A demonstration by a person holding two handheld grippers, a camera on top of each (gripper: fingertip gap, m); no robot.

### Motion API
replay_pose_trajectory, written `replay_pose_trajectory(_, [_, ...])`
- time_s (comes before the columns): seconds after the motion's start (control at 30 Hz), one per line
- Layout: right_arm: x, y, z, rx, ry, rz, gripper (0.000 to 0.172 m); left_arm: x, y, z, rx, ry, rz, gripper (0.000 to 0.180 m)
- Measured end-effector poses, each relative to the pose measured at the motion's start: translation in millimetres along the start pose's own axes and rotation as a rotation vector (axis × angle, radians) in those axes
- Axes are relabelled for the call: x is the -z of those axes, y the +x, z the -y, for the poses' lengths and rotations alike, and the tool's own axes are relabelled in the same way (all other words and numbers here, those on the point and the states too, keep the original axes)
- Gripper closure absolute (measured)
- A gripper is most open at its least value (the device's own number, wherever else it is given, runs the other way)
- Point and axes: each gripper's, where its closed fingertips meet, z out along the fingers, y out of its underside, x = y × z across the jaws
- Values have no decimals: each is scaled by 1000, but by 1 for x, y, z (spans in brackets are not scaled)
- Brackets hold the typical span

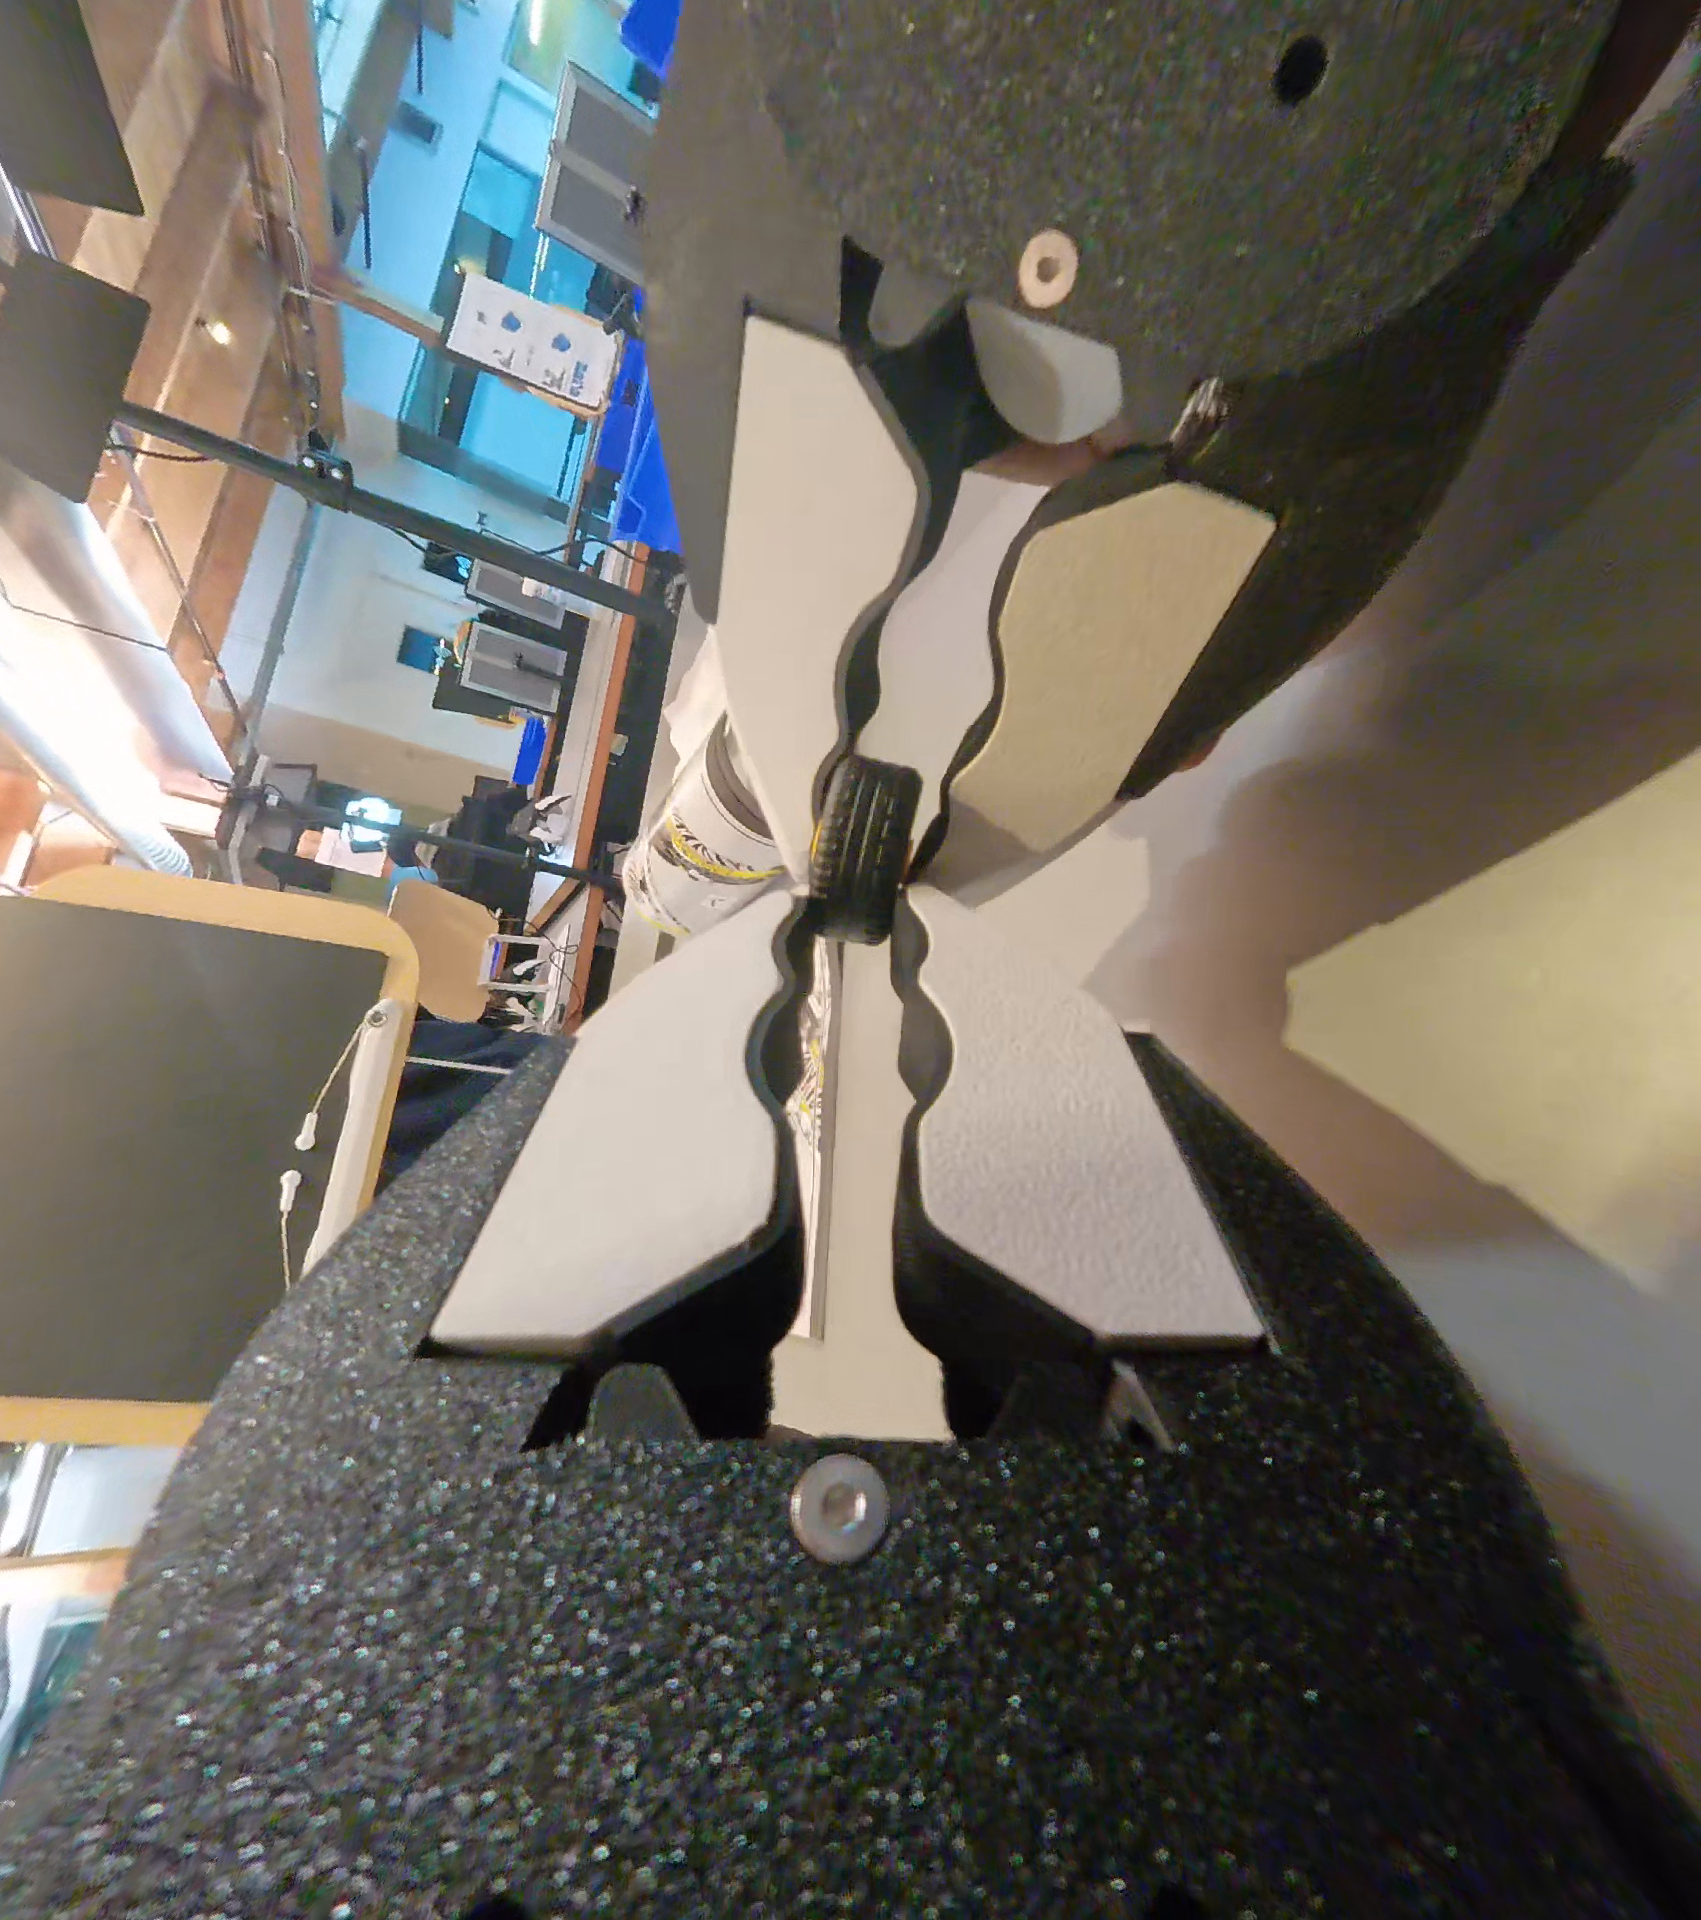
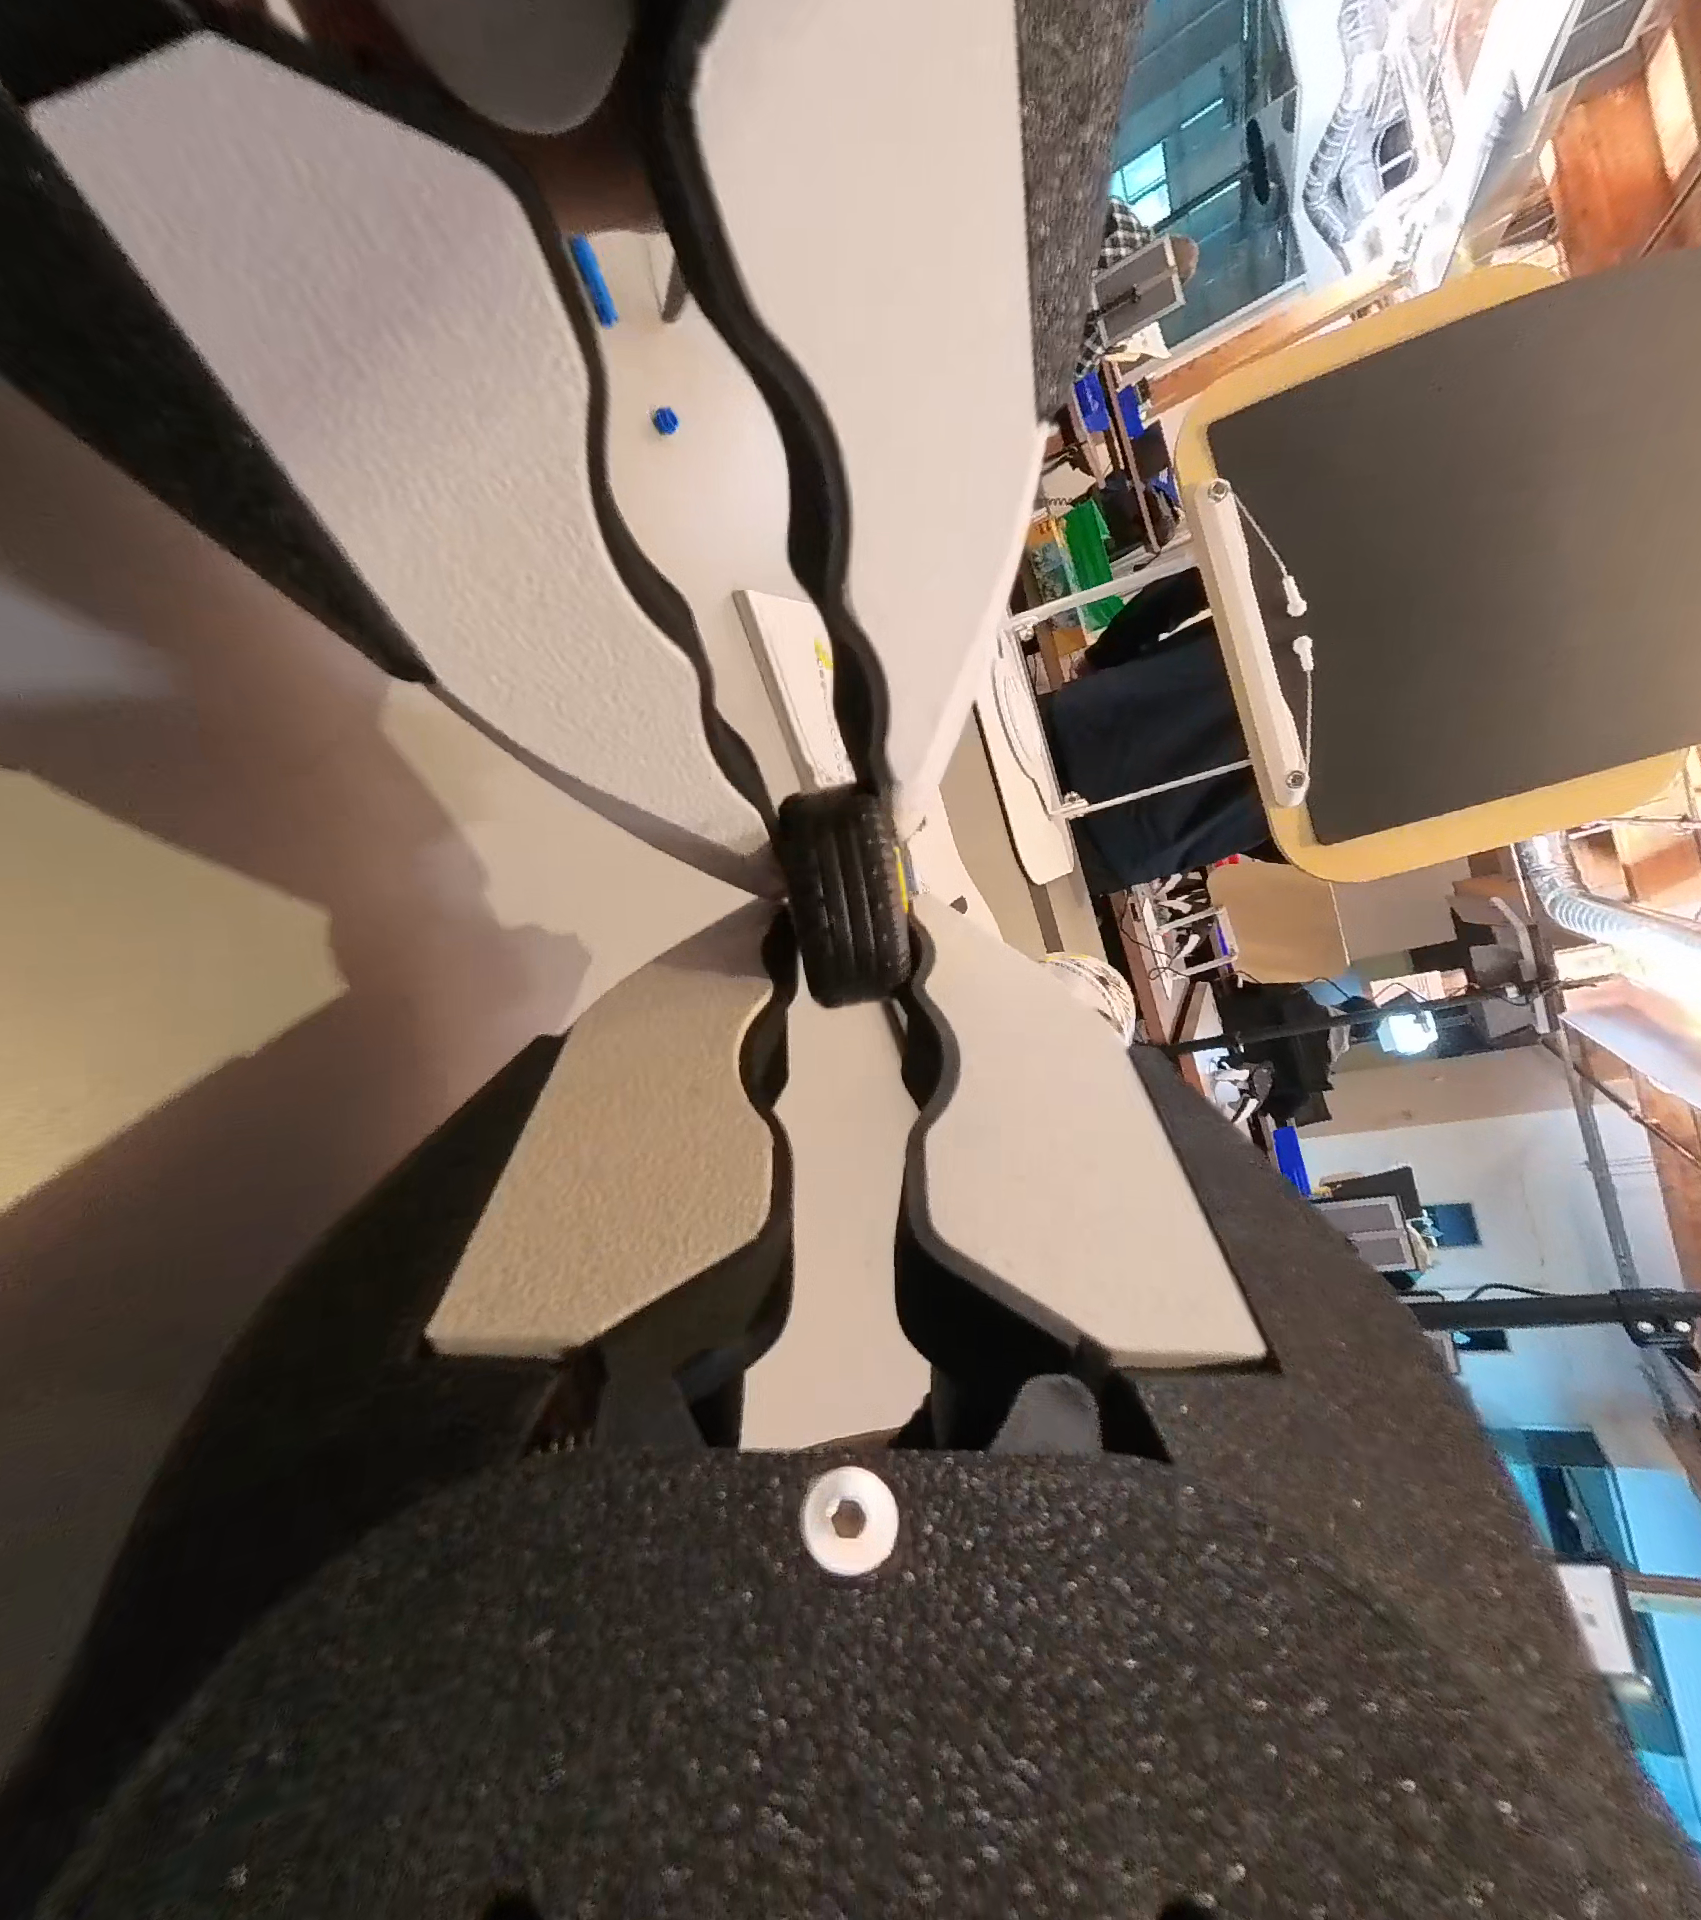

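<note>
L gripper point(image 1: 851, 914) + R gripper point(image 2: 851, 935): jaws nearly shut, both clamped on same small black tyre point(image 1: 865, 850), tip to tip above white worktop point(image 2: 846, 1195).

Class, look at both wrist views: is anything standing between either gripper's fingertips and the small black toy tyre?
Nothing visible does. The left gripper and the right gripper meet tip to tip, and both pairs of fingertips are closed on the same black tyre from opposite sides.

Black tyre point(image 2: 851, 909) betw both tools' tips
</note>
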Motion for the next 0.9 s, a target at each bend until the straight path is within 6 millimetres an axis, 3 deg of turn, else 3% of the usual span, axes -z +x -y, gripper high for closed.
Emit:
replay_pose_trajectory(0.33, [0,-1,-3,27,-13,5,156,-2,2,-5,35,-33,-3,165])
replay_pose_trajectory(0.57, [4,10,-3,-86,-20,-9,158,-2,-7,1,73,-40,111,165])
replay_pose_trajectory(0.9, [11,19,-2,-221,-26,-50,159,-2,-12,10,294,24,171,165])
